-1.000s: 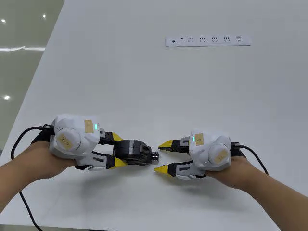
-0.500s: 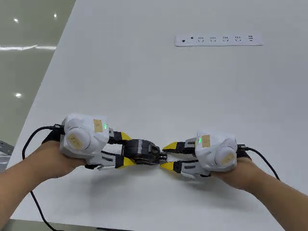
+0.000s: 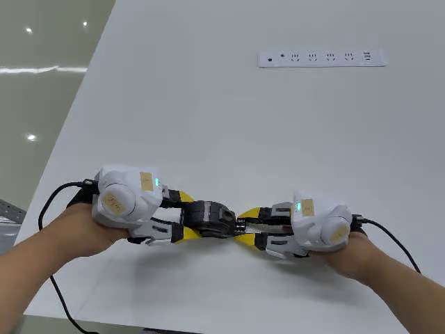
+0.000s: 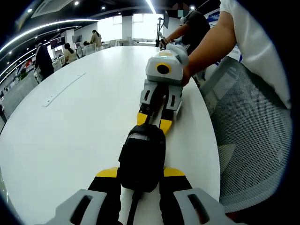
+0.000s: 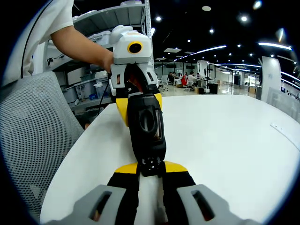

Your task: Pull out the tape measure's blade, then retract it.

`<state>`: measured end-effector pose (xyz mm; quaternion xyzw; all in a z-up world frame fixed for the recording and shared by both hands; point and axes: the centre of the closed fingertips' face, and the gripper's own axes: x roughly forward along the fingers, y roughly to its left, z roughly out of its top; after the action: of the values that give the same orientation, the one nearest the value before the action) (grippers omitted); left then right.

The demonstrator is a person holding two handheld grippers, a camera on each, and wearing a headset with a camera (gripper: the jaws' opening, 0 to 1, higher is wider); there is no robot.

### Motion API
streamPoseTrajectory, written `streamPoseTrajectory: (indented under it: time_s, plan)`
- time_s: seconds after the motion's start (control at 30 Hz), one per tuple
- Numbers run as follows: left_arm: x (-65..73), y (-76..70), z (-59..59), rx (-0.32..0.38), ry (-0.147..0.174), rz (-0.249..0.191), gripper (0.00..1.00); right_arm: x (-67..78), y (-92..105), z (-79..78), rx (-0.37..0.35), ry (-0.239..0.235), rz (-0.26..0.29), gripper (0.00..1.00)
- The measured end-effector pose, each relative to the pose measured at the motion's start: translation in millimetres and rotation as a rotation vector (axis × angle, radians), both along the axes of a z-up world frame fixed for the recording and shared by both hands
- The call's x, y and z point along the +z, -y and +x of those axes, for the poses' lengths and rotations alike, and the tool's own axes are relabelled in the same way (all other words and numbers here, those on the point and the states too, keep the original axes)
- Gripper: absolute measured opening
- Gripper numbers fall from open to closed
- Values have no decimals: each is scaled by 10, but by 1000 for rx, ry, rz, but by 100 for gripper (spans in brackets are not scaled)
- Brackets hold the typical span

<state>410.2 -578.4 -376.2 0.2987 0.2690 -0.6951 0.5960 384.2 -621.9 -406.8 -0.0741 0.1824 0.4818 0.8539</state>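
The black tape measure (image 3: pixel 208 218) lies on the white table (image 3: pixel 278 139) near its front edge. My left gripper (image 3: pixel 179 217) is shut on the case from the left, yellow fingertips on either side. The right gripper (image 3: pixel 247 227) comes from the right, its jaws closed on the end hook (image 3: pixel 240 226) at the case mouth. In the left gripper view the case (image 4: pixel 142 157) sits between my left gripper (image 4: pixel 140 172) jaws, the right gripper (image 4: pixel 153 122) facing it. In the right gripper view the right gripper (image 5: pixel 151 168) pinches the hook (image 5: pixel 150 165), with the case (image 5: pixel 146 124) and left gripper (image 5: pixel 139 105) beyond.
A white power strip (image 3: pixel 321 58) lies at the far side of the table. The table's left edge (image 3: pixel 66 132) drops to a glossy floor. A grey mesh chair (image 4: pixel 248 117) stands by the near edge. Cables trail from both grippers.
The right gripper has moved left to the tape measure and closed its jaws on the end hook. The left gripper keeps its hold on the case.
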Motion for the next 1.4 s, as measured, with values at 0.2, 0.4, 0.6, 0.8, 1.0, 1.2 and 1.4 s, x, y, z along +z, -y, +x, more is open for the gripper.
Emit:
streamPoseTrajectory:
  time_s: [0.2,0.4,0.6,0.8,1.0,1.2,1.4]
  plan:
    - [1,-3,0,-1,5,5,29,3,-1,5,15,-10,-3,17]
    - [1,-5,0,-8,7,12,29,7,19,9,40,-18,-21,14]
    - [-1,-4,-2,-9,8,13,29,11,10,4,54,-11,-36,14]
    - [0,-5,-2,-11,10,15,29,9,10,7,51,-11,-35,14]
    - [-2,-4,1,-7,0,26,29,5,14,6,50,-9,-38,14]
    - [-3,-9,-1,-10,4,25,28,11,21,4,48,-13,-39,13]
    - [-4,-8,-4,-16,14,26,28,12,45,-10,56,-11,-44,13]
